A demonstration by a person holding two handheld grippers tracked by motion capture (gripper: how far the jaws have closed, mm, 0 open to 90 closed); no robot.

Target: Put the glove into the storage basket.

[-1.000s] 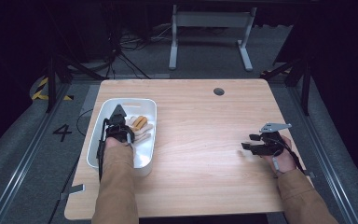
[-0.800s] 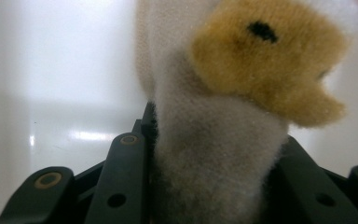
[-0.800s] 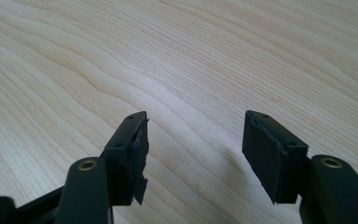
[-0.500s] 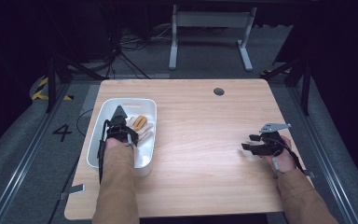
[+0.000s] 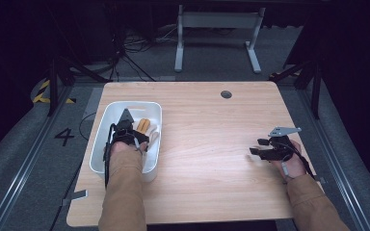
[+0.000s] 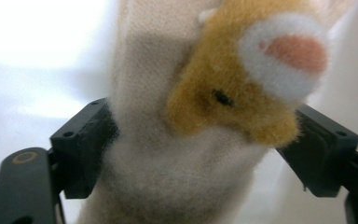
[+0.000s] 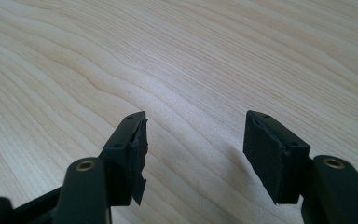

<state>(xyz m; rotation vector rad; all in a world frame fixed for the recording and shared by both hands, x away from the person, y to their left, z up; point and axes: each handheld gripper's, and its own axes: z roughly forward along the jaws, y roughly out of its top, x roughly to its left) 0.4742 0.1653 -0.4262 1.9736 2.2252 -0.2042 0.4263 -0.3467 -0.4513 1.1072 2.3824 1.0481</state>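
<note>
I am working at a light wooden table; grey carpet is lying beyond, a white metal frame standing at twelve o'clock.

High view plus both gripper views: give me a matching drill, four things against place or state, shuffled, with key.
Things:
1. plush toy
2. white bin
3. left tongs
4. right tongs

Places or states:
A. open over bare wood, nothing between
B. on the table's left part
C. inside the bin, tan and cream
D. just been opening, toy between the jaws

Pairs: 1-C, 2-B, 3-D, 4-A
</note>
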